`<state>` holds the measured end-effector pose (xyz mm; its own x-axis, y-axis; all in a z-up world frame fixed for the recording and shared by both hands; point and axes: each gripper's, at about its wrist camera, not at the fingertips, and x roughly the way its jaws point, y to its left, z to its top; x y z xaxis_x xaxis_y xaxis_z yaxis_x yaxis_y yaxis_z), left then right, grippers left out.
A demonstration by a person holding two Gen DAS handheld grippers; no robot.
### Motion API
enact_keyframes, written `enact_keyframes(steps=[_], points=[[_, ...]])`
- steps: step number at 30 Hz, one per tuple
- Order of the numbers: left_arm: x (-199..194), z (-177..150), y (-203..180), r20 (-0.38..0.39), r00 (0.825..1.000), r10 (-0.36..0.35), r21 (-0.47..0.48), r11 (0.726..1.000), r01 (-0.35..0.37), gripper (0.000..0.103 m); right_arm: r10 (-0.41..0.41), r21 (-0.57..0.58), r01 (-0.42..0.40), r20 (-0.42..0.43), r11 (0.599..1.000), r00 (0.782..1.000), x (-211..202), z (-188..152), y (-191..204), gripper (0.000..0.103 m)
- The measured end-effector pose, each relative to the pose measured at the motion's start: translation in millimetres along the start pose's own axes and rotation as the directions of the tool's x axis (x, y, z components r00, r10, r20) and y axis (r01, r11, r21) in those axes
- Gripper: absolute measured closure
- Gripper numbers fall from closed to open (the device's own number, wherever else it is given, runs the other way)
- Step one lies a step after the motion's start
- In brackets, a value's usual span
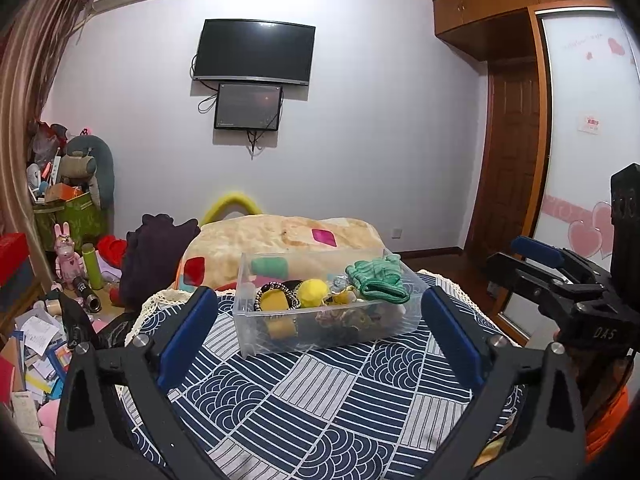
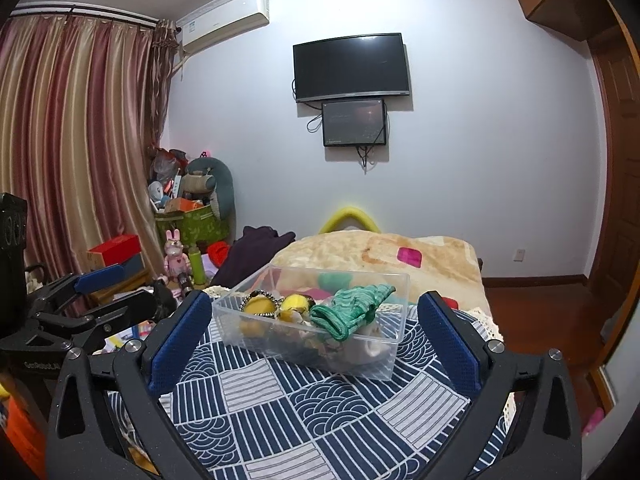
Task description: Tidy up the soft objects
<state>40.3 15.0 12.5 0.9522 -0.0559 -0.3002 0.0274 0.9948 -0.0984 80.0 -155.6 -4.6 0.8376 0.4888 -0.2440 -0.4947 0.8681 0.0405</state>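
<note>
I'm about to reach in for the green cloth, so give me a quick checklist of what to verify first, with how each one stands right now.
1. Left gripper open and empty: ok.
2. Right gripper open and empty: ok.
3. Green cloth reachable: ok, it lies on top of the pile at the right end of the bin.
4. Bin resting flat on the patterned cloth: ok.
5. Path from grippers to bin: ok, nothing stands between them.
6. Cloth free of the other items, such as the yellow ball beside it: cannot tell, its underside is hidden.
</note>
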Motion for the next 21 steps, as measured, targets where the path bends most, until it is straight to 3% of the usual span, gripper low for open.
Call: enact_keyframes(steps=[21], points=[[-1.0, -1.3, 2.1, 0.002, 1.0, -0.004, -0.021, 1.0, 0.004, 0.0, -0.001, -0.003, 0.001, -0.012, 1.0, 1.0, 2.7, -1.1, -3.7, 0.0]])
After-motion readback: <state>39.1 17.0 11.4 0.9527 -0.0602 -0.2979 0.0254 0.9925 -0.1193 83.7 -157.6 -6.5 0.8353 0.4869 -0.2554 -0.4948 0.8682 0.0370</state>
